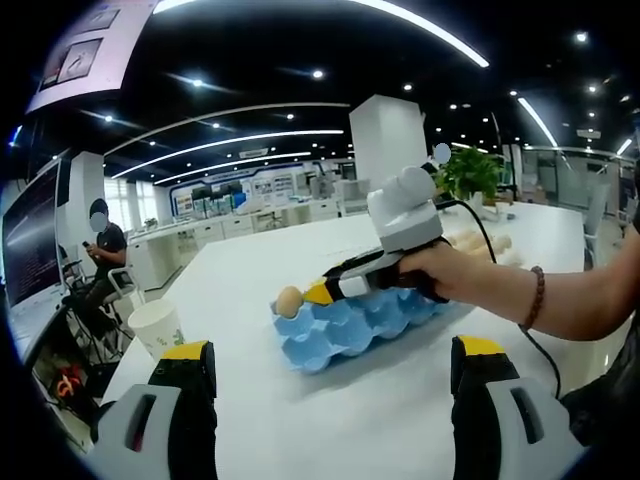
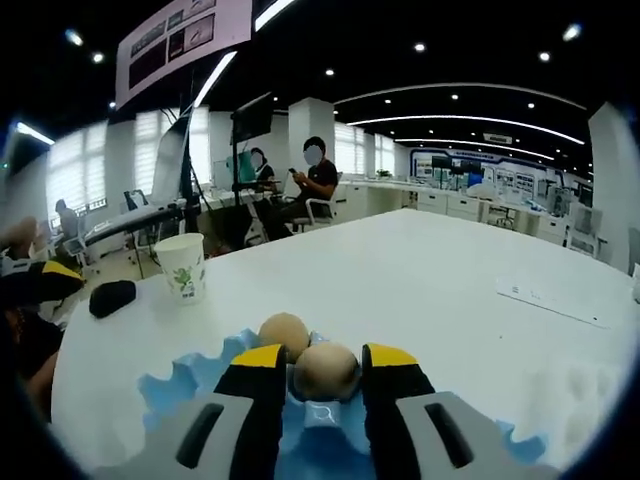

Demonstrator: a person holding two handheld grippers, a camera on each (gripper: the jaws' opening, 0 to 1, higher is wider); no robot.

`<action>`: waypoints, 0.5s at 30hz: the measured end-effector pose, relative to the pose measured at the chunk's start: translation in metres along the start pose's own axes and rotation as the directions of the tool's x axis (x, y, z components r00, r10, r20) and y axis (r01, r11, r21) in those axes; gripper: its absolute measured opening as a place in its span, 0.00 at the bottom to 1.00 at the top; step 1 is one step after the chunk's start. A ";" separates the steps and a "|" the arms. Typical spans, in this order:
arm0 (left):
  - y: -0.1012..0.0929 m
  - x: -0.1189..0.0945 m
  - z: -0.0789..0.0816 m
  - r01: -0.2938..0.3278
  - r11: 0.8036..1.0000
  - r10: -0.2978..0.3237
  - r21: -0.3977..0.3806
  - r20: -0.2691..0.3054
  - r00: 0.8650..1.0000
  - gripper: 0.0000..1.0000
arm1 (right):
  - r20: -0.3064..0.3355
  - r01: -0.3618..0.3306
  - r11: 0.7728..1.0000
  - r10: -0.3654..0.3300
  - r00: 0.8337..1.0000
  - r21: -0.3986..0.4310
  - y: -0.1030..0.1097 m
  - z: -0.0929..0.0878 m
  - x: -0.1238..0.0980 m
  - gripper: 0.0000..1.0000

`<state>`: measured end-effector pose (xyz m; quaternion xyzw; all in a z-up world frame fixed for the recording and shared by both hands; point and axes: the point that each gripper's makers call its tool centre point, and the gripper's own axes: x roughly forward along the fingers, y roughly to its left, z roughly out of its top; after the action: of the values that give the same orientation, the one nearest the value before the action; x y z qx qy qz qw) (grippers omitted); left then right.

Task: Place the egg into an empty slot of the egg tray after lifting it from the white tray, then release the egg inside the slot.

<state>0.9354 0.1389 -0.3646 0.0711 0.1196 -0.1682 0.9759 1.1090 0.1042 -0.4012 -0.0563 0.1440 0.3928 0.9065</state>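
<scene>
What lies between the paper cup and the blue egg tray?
In the right gripper view, only bare white table lies between the paper cup and the blue egg tray.

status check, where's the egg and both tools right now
Right tool shut on egg, over blue egg tray. Left tool open, held back. Second egg already in the next slot.

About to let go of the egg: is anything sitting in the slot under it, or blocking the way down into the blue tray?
Nothing visible blocks it. The egg sits between the right hand-held gripper jaws over the blue tray; another egg occupies the slot behind.
</scene>
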 end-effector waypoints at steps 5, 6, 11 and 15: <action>-0.003 0.000 0.002 0.002 1.000 -0.002 0.017 0.001 1.000 1.00 | 0.010 0.013 1.000 -0.013 1.000 0.004 -0.004 0.004 -0.006 0.42; -0.004 0.000 0.003 0.005 1.000 -0.005 0.017 0.004 1.000 1.00 | 0.012 0.015 1.000 -0.015 1.000 0.006 -0.006 0.004 -0.007 0.43; -0.007 0.001 0.004 0.012 1.000 -0.013 0.017 0.011 1.000 1.00 | 0.015 0.035 0.999 -0.035 0.999 0.023 -0.014 0.005 -0.013 0.50; -0.009 0.002 0.004 0.016 1.000 -0.016 0.012 0.012 1.000 1.00 | 0.016 0.050 0.998 -0.050 0.999 0.037 -0.019 0.005 -0.018 0.58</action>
<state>0.9348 0.1295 -0.3618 0.0747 0.1131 -0.1773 0.9748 1.1122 0.0796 -0.3907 -0.0401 0.1421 0.3679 0.9181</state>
